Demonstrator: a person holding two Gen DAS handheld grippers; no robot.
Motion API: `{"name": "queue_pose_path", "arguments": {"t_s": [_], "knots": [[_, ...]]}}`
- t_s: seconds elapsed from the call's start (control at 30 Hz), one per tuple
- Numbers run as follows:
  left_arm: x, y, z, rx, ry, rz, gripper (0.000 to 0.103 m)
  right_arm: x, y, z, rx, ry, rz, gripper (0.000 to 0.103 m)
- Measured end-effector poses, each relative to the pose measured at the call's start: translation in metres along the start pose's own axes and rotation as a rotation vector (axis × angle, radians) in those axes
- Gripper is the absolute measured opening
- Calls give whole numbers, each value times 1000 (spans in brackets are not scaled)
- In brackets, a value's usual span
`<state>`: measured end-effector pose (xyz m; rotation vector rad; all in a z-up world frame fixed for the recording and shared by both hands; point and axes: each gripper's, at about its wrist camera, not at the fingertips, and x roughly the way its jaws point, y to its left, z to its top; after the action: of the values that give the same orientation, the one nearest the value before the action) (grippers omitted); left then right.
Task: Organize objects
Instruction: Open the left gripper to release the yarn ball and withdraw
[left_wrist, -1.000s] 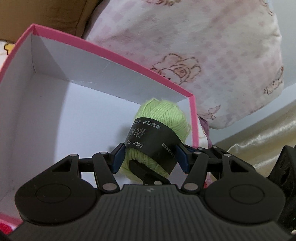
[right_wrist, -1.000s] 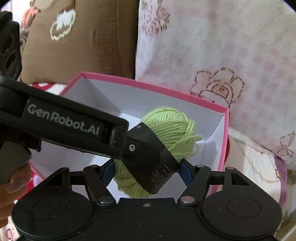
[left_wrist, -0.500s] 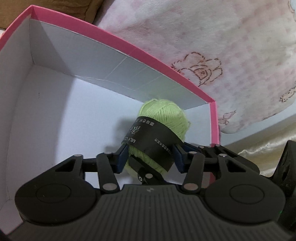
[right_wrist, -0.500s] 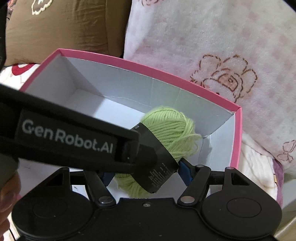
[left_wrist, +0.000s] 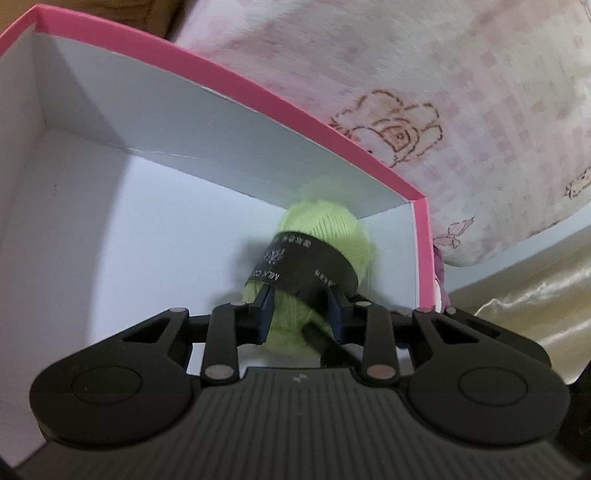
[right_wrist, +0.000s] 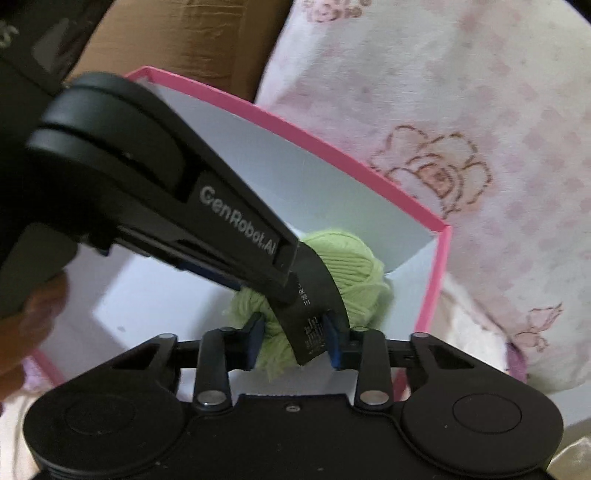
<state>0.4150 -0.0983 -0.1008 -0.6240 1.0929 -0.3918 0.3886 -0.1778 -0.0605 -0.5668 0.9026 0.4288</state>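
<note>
A light green yarn ball (left_wrist: 325, 229) with a black paper band (left_wrist: 306, 262) sits low inside the pink box (left_wrist: 236, 85), in its far right corner. My left gripper (left_wrist: 301, 314) is shut on the near end of the yarn. My right gripper (right_wrist: 293, 339) is also shut on the yarn ball (right_wrist: 354, 266), pinching it at the band (right_wrist: 314, 295). The left gripper's black body (right_wrist: 166, 192) crosses the right wrist view from the upper left and hides part of the yarn.
The box's white inner walls (left_wrist: 92, 122) rise to the left and behind the yarn. A pink floral pillow (left_wrist: 461, 92) lies just behind the box. A brown cushion (right_wrist: 207, 40) lies at the back left. Shiny gold fabric (left_wrist: 535, 302) lies to the right.
Both grippers have lowered the yarn deeper into the box's far right corner. The box walls now rise higher around it, and both grips hold.
</note>
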Motion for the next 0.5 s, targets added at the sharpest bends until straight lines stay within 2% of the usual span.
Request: {"name": "queue_pose_path", "arguments": {"t_s": [0.17, 0.23, 0.33, 0.4, 0.43, 0.5], "knots": [[-1, -11, -6, 46, -30, 52, 29, 3, -1, -12, 7, -72, -25, 34], [-3, -11, -9, 40, -42, 70, 30, -1, 3, -20, -5, -108, -33, 39], [-12, -12, -12, 48, -38, 99, 31, -10, -1, -28, 33, -114, 2, 45], [-19, -17, -14, 81, -30, 139, 35, -21, -1, -30, 58, -127, 25, 48], [-22, -19, -15, 97, -30, 156, 37, -27, -2, -32, 69, -135, 31, 52], [-31, -23, -19, 121, -25, 174, 49, -40, -4, -38, 96, -152, 57, 58]]}}
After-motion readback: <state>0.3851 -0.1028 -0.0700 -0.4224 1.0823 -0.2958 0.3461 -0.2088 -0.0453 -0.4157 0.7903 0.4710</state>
